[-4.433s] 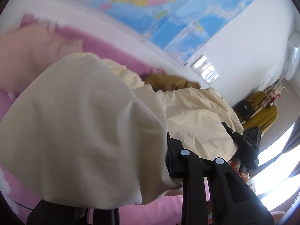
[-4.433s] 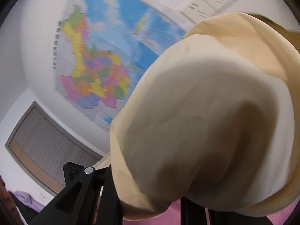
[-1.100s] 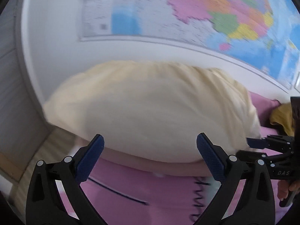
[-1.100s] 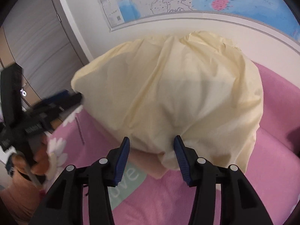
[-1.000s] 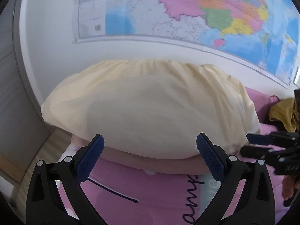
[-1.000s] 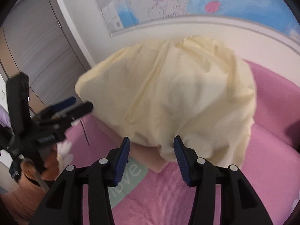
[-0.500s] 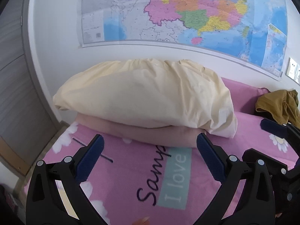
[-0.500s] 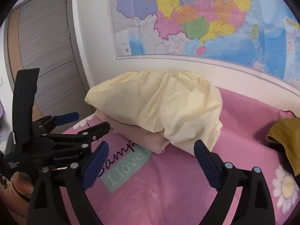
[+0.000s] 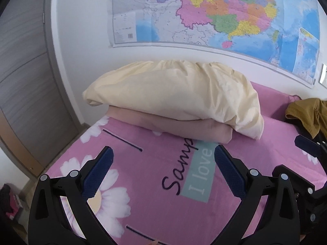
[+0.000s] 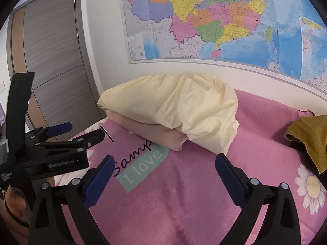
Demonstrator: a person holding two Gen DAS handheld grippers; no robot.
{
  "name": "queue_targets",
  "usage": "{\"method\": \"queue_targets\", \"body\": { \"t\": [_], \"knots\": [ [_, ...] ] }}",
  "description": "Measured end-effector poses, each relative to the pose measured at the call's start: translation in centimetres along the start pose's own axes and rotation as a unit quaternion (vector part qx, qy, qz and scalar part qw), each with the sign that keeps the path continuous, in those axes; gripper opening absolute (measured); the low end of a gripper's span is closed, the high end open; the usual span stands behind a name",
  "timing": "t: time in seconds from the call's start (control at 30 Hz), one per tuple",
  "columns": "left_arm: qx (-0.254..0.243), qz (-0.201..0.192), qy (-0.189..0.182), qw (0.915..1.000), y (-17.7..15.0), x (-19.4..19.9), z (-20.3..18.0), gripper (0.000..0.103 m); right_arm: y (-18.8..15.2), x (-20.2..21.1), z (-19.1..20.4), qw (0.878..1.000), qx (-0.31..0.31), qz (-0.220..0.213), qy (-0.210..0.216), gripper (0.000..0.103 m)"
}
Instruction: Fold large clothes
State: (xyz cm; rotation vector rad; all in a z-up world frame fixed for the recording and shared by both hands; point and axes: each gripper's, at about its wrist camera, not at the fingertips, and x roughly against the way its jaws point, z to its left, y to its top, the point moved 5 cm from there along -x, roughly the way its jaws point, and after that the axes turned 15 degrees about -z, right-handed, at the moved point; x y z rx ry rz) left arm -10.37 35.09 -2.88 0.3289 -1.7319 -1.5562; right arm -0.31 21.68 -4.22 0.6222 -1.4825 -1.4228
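Observation:
A folded pale yellow garment [image 9: 173, 94] lies on top of a folded peach garment [image 9: 184, 125] at the far side of the pink bed [image 9: 163, 204]. The stack also shows in the right wrist view, yellow [image 10: 179, 106] over peach [image 10: 151, 132]. A crumpled mustard garment [image 9: 306, 112] lies at the right, also in the right wrist view [image 10: 308, 134]. My left gripper [image 9: 162, 163] is open and empty, short of the stack. My right gripper [image 10: 163, 169] is open and empty too, beside the left gripper [image 10: 59, 134].
The bed sheet carries daisies and a teal "I love" label [image 10: 143, 169]. A big map [image 9: 214, 14] hangs on the white wall behind the bed. A grey door [image 10: 53, 61] stands at the left beyond the bed's edge.
Both grippers let go of the yellow garment, which now rests on the peach one. Both pulled back from the stack; the right jaws opened wide.

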Motion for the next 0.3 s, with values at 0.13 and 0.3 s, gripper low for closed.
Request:
{"method": "queue_targets", "body": {
  "t": [0.13, 0.3],
  "knots": [
    [-0.002, 0.009, 0.011, 0.9999, -0.8, 0.7, -0.3, 0.098, -0.6, 0.7, 0.3, 1.0, 0.002, 0.0, 0.0, 0.097],
    [-0.003, 0.009, 0.006, 0.9999, -1.3, 1.5, -0.9, 0.098, -1.1, 1.7, 0.2, 1.0, -0.003, -0.004, -0.004, 0.097]
  ]
}}
